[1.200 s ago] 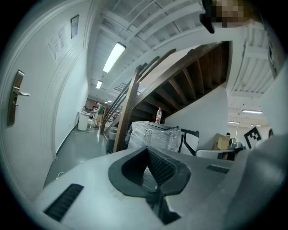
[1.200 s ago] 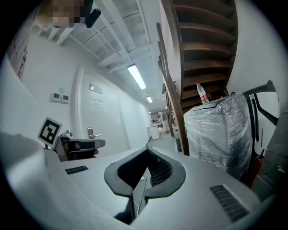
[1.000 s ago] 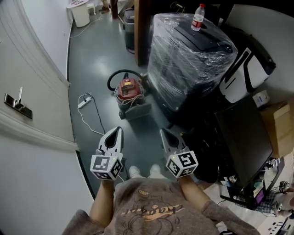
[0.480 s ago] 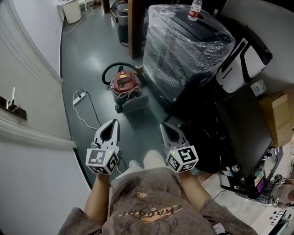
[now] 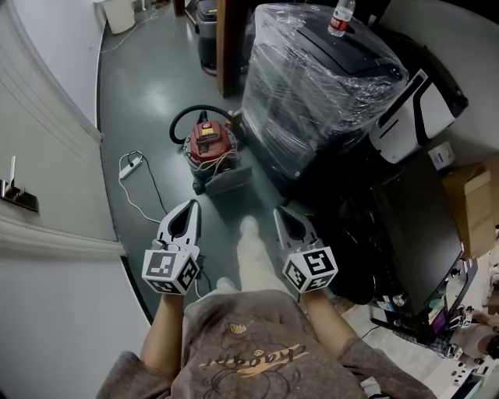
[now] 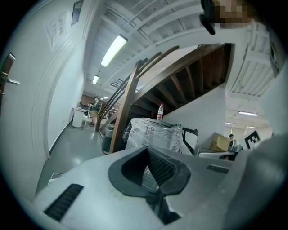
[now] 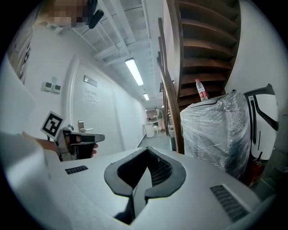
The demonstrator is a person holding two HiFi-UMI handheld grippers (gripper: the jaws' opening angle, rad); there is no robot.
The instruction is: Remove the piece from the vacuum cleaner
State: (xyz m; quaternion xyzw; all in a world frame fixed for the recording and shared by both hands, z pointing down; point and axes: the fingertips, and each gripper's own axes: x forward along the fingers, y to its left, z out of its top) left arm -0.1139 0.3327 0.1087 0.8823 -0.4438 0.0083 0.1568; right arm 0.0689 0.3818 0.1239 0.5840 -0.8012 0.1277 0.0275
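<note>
step: approach | I carry left gripper (image 5: 192,206) and right gripper (image 5: 279,213) with jaws pressed together, empty: vacuum cleaner (image 5: 209,142) stands well ahead on floor (image 5: 148,101) | piece untouched, I judge

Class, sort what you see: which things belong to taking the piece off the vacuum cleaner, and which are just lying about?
Job in hand: red vacuum cleaner, its black hose, left gripper and right gripper (both shut, empty).

Lying about: plastic-wrapped machine, water bottle on it, power strip, cardboard box, white bin.
</note>
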